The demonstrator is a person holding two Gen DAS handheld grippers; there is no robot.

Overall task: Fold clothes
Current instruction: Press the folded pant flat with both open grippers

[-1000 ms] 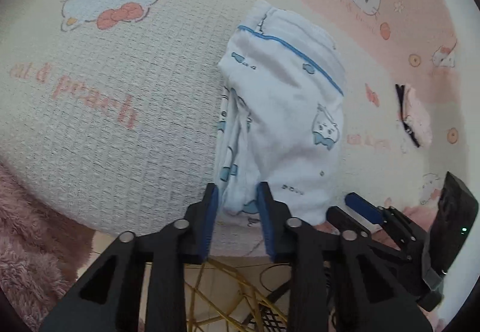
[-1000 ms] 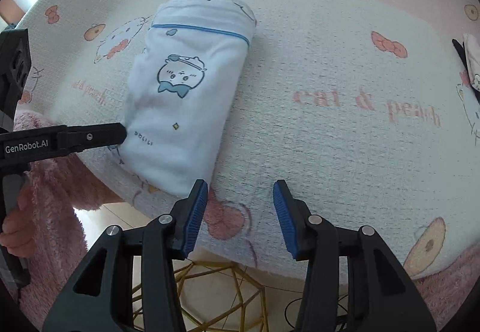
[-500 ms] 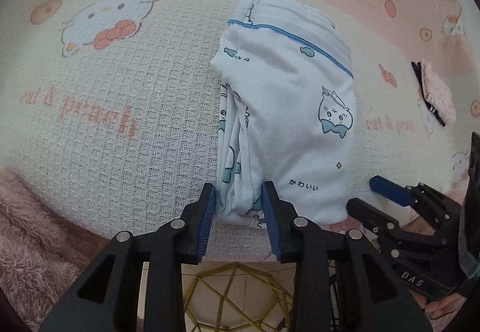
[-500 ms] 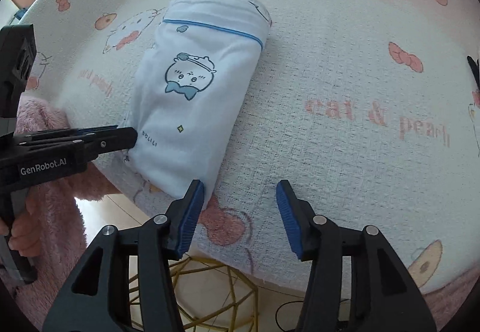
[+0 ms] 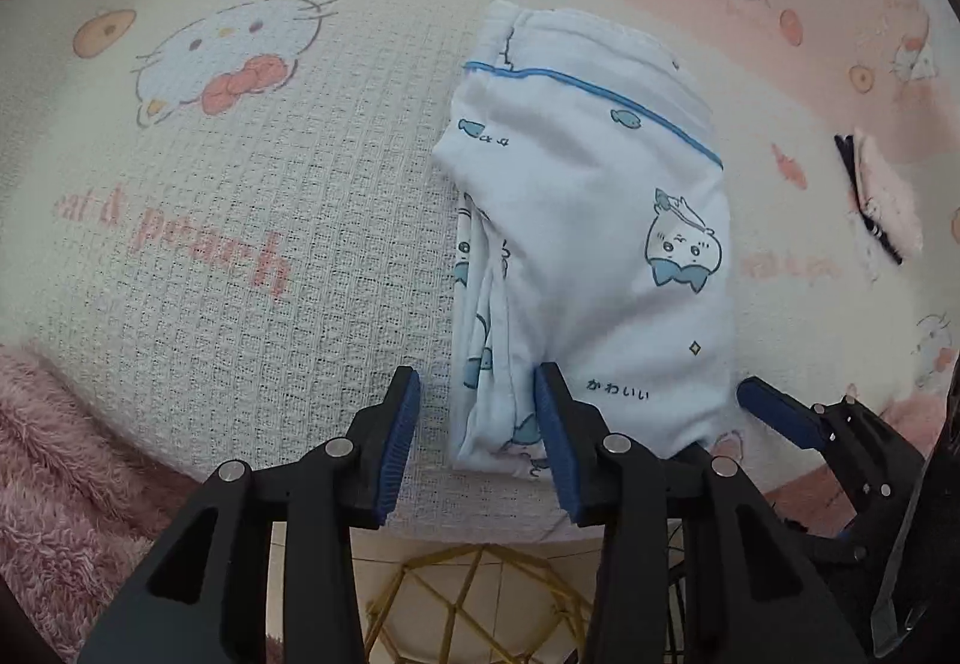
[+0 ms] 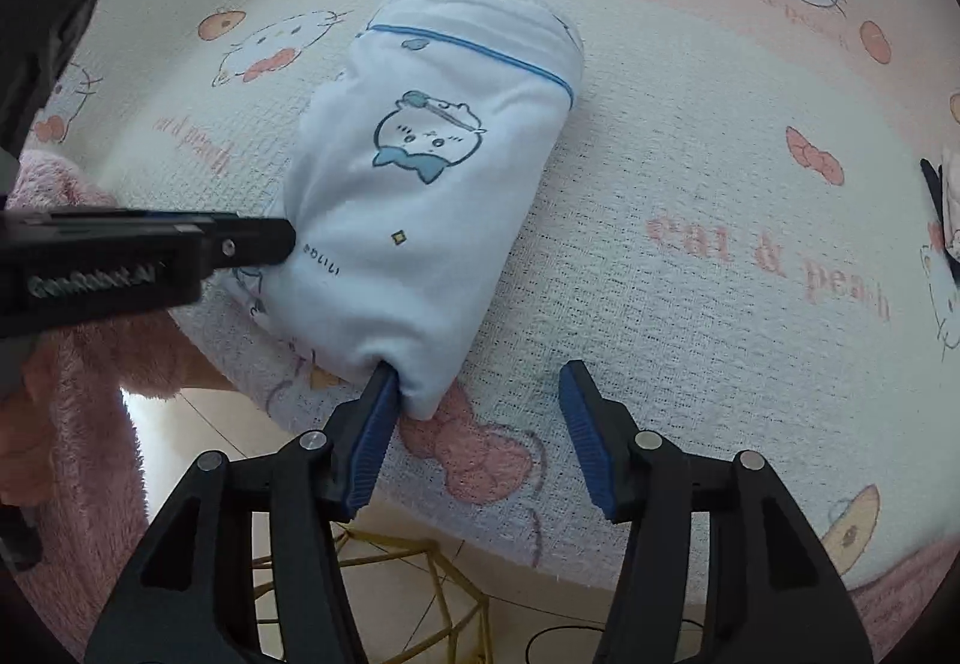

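Looks nearly done. Folded cloth (image 5: 594, 256) lying flat on the blanket (image 5: 240, 220), near its edge. Left gripper (image 5: 474, 436) and right gripper (image 6: 477, 430) both opening, letting go, squeezing nothing. Maybe just tidying left.

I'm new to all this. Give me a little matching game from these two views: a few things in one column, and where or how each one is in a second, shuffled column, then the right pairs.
Things:
1. folded white garment
2. left gripper
3. small pink item with a dark edge
4. gold wire frame

Place or state:
A. below the blanket's edge, over the floor
B. lying apart, far right on the blanket
C. jaws opening, garment's layered edge between them
D. in the middle, blue piping across its far end

Pairs: 1-D, 2-C, 3-B, 4-A
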